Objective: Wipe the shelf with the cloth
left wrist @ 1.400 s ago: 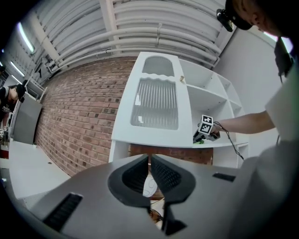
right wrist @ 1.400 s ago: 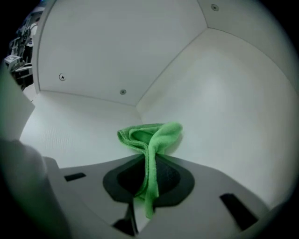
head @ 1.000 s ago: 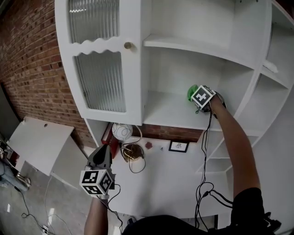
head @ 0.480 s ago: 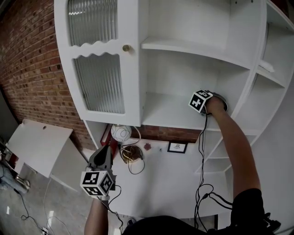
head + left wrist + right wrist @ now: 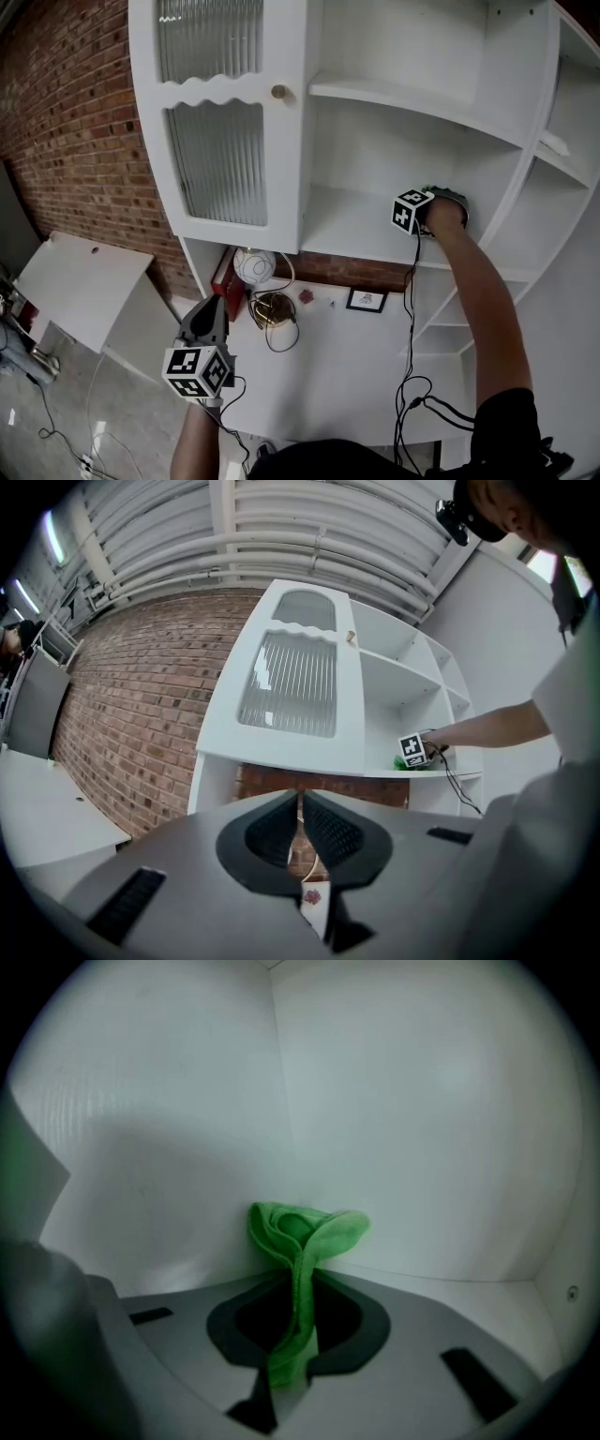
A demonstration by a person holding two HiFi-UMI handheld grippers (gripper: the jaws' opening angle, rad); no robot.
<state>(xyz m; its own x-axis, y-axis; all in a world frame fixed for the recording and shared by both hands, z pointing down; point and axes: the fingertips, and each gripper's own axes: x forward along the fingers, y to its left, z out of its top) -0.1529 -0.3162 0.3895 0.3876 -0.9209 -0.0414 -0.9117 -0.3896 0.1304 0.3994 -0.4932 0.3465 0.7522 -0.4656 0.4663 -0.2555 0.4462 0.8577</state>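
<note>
A green cloth (image 5: 305, 1237) is pinched in my right gripper (image 5: 300, 1283), its bunched end pressed into the back corner of the white shelf (image 5: 450, 1283). In the head view the right gripper (image 5: 413, 212) sits deep at the right end of the middle shelf (image 5: 347, 225), and its marker cube hides the cloth. From the left gripper view a bit of the green cloth (image 5: 399, 762) shows under the right gripper (image 5: 412, 749). My left gripper (image 5: 212, 307) hangs low, far from the shelf, with its jaws shut on nothing (image 5: 300, 799).
A cabinet door (image 5: 220, 141) with ribbed glass and a brass knob (image 5: 278, 92) closes the compartment to the left. Another shelf (image 5: 403, 98) lies above. Below are a white globe (image 5: 253, 265), coiled cables (image 5: 270, 309) and a small picture frame (image 5: 367, 300). Brick wall (image 5: 66, 141) at left.
My right gripper has slid to the right and deeper along the shelf; the cloth that showed beside the cube is now hidden behind it. The left gripper has stayed put.
</note>
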